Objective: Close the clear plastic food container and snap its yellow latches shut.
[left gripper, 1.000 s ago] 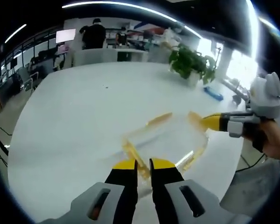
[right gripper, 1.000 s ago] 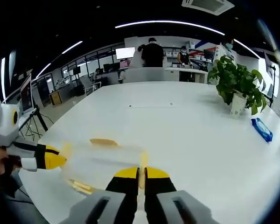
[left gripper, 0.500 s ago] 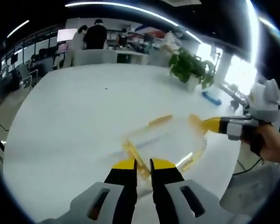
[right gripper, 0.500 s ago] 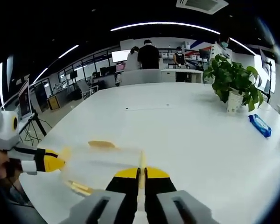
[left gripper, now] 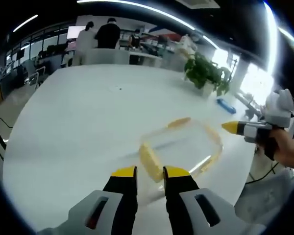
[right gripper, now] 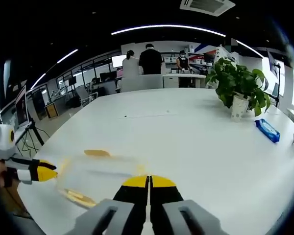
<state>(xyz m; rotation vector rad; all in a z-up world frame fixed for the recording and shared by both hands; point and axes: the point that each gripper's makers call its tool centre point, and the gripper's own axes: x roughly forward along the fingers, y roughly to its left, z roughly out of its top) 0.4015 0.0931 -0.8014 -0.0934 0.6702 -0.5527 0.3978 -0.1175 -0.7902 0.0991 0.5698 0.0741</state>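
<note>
Both grippers have been drawn back from the container since the earlier pictures. In the left gripper view, the left gripper (left gripper: pixel 150 172) — whose jaws were nearly shut around the near yellow latch (left gripper: pixel 149 161) — is now seen with its jaws parted and the latch lying in the gap just ahead of the tips, apparently not pinched. The right gripper (left gripper: pixel 231 127), at about 3 o'clock in that view, was touching the far end of the clear plastic food container (left gripper: pixel 181 147) a second ago; now it is held off, just beside that end, and whether its jaws are open cannot be told there.

In the right gripper view the right gripper (right gripper: pixel 149 180) is seen with its jaws closed together and nothing held between them; the yellow strip once caught between the tips is gone from there. The container (right gripper: pixel 98 171) lies on the white desk (right gripper: pixel 196 137) at about 9 o'clock from the tips, with the left gripper (right gripper: pixel 48 168) just beside its far end.

The release suggests that the end latches have been pressed — the lid appears seated flat. The side latches (right gripper: pixel 97 153) are blurred, so it cannot be judged whether they are snapped down; they would probably be attended to next.
</note>
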